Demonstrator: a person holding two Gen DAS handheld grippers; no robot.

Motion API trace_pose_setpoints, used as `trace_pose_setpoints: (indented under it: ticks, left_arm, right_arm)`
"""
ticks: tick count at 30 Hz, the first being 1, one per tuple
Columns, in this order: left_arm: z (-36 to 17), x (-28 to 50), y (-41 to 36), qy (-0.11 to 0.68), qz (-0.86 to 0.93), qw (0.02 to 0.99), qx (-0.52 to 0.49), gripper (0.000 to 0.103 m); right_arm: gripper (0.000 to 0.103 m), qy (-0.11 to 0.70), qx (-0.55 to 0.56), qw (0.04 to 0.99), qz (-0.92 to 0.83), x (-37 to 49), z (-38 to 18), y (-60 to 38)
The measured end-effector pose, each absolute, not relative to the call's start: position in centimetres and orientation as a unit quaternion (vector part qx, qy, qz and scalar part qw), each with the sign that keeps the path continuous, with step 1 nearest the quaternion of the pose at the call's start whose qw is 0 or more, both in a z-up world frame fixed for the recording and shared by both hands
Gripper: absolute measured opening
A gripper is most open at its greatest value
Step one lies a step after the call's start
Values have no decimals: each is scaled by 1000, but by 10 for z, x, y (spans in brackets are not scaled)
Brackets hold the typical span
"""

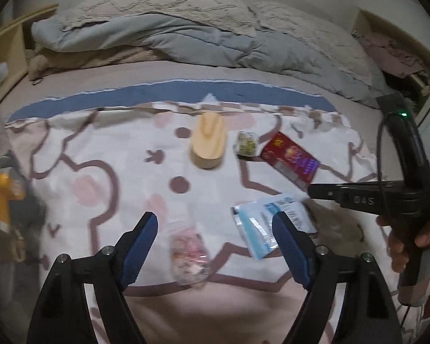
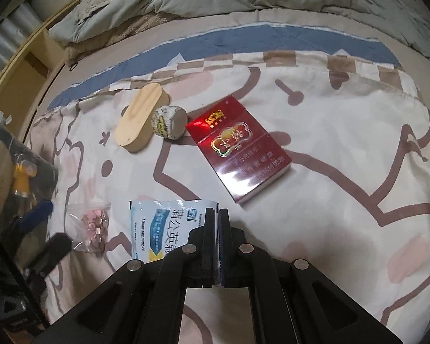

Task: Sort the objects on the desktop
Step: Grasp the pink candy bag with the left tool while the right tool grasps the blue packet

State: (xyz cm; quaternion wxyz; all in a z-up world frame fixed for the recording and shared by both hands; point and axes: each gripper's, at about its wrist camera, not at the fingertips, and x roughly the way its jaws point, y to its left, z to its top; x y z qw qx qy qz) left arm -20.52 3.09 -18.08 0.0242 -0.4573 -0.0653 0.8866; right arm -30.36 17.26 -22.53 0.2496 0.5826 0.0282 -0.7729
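At the left, the left gripper point(image 1: 215, 239) is seen with its blue-padded jaws spread wide and nothing pinched between them. A small clear bag of pink bits point(image 1: 188, 255) lies on the patterned bedsheet point(image 1: 100, 154) in the gap between the jaws, untouched by either pad. Just right of it, a white and blue sachet point(image 1: 268, 223) lies flat, its near edge partly hidden behind the right-hand finger point(image 1: 291, 246).

Farther up the sheet, a wooden block point(image 1: 207, 143), a small round wrapped item point(image 1: 246, 142) and a red cigarette pack point(image 1: 291, 157) are set in a row, near one another; in the right wrist view the round item leans against the block. Bare sheet is left open to the left of the block and to the right of the pack.

At the right, the right gripper point(image 2: 217, 215) is held with its jaws pressed together above the sachet's right edge; whether the sachet is touched cannot be told. A hand point(image 1: 412, 239) is wrapped round its handle. A rumpled quilt point(image 1: 186, 34) bounds the far side.
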Motion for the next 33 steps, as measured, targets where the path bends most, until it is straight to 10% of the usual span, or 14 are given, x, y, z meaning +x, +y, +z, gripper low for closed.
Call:
trace_pose_setpoints:
  ticks: [4,16,25,33]
  left_arm:
    - [-201,-204,20,-71,870,8,-487,86]
    - [-244,-203,10,-101,854,-16,-510,84]
    - [-243,-199,8,-81,861,-23,-501,24]
    - [-242,-197,1,-99,854,-4,-510,23]
  right_arm:
    - [83,30,581,251,-774,-296,-223,165]
    - [90,47,601,283,-746,-278,-237,129]
    - [93,61,605,279,-743,-277,-250,119]
    - [97,93,605,252,-749,-277,-261,107]
